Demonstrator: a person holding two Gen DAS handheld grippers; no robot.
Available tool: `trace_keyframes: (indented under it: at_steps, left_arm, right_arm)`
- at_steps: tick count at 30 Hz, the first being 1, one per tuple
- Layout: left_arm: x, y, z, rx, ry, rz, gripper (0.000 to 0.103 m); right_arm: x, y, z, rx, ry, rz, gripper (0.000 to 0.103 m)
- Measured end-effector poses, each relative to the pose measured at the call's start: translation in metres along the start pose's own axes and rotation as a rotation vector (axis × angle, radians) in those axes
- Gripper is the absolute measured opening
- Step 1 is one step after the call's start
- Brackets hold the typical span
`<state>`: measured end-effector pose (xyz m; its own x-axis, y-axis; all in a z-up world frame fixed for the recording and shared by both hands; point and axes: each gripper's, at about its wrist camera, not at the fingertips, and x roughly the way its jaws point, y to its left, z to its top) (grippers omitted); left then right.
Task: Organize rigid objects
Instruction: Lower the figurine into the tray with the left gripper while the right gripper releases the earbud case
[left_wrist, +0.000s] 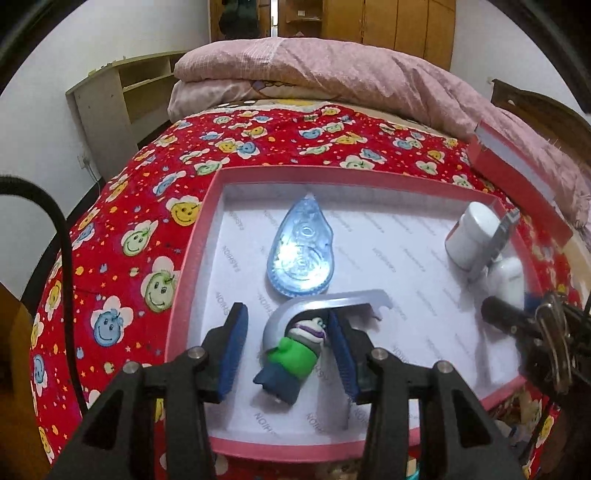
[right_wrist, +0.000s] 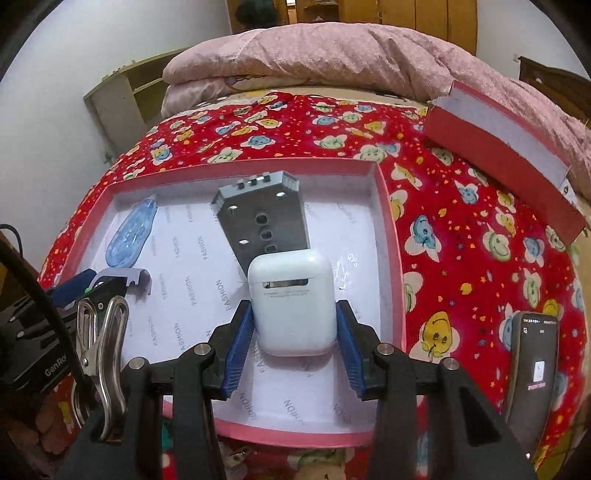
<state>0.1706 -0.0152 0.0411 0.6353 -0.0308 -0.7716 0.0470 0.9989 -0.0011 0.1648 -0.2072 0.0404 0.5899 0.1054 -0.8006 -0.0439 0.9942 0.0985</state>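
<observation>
Pink box tray (left_wrist: 207, 221) sits on the bed over a red quilt with smiley flowers (left_wrist: 155, 206). Most of the sorting looks done: everything rigid in view already lies inside the tray.

Contents, left wrist view: blue teardrop correction-tape dispenser (left_wrist: 300, 254) near the middle; grey curved piece (left_wrist: 317, 301) just in front of it; small toy figure in a green top (left_wrist: 291, 356) lying inside that curve; white round jar (left_wrist: 469, 232) on its side at the far right corner; grey perforated plate (left_wrist: 496, 242) leaning just beside the jar.

Left gripper (left_wrist: 286, 352): jaws apart, straddling the toy figure. Right pad looks to touch it, left pad stands clear. Not clamped, as far as I can judge.

Right gripper (right_wrist: 295, 332): jaws on either side of the white earbud case (right_wrist: 293, 306), which rests on the tray floor against the plate (right_wrist: 264, 221). Pads sit right at its sides; whether they press I cannot tell.

Outside the tray: red box lid (right_wrist: 498, 155) at the far right of the bed, phone (right_wrist: 533, 369) on the quilt near right.

Left, by my reading: letting go of both pieces, perhaps fitting the lid.
</observation>
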Motion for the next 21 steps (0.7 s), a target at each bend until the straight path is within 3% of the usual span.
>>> trace_keyframes:
  at_steps: [8, 14, 18, 21]
  left_arm:
    - [0.000, -0.007, -0.001, 0.013, 0.005, -0.010, 0.070]
    - [0.001, -0.009, 0.000, 0.003, 0.023, -0.003, 0.071]
    - [0.000, -0.005, 0.003, -0.029, 0.040, -0.010, 0.071]
    - [-0.006, -0.005, 0.001, -0.023, 0.032, -0.007, 0.071]
  right_arm:
    - [0.000, 0.001, -0.001, -0.018, -0.007, 0.006, 0.045]
    - [-0.001, 0.000, -0.001, -0.017, -0.008, 0.024, 0.046]
    - [-0.006, 0.000, -0.002, -0.026, -0.022, 0.025, 0.057]
    - [-0.012, 0.000, -0.003, -0.031, -0.036, 0.029, 0.058]
